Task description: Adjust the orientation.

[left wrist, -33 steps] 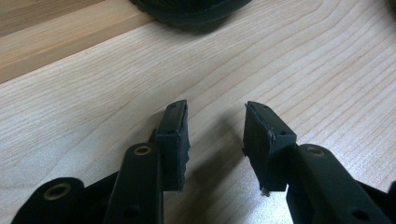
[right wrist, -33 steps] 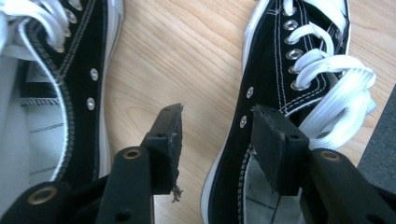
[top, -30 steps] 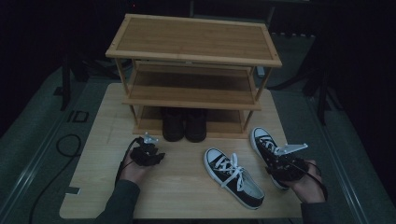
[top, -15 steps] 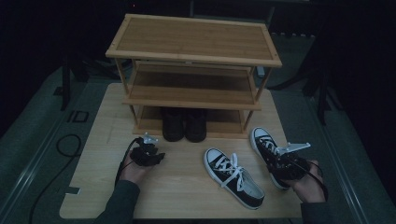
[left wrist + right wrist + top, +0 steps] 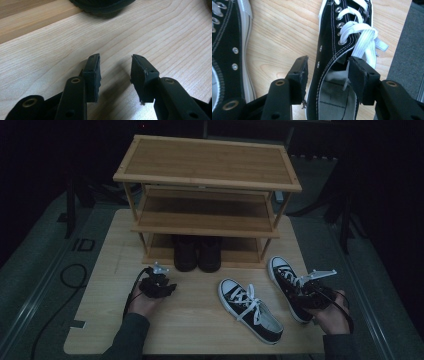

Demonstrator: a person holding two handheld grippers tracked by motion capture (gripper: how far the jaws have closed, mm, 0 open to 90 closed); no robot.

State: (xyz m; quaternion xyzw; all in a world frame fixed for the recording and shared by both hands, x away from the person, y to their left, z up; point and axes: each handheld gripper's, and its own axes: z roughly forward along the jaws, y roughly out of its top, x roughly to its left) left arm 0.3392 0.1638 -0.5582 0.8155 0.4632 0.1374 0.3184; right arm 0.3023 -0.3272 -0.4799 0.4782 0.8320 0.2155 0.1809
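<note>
Right gripper (image 5: 328,75) angled down over the right-hand sneaker (image 5: 342,32), jaws just narrowing, straddling its collar wall, pads not yet pinching; left gripper (image 5: 115,72) spread, empty

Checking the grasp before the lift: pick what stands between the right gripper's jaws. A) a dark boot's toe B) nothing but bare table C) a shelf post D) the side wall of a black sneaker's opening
D: in the right gripper view the right gripper straddles the black sneaker's side wall, one jaw outside, one inside the opening.
</note>
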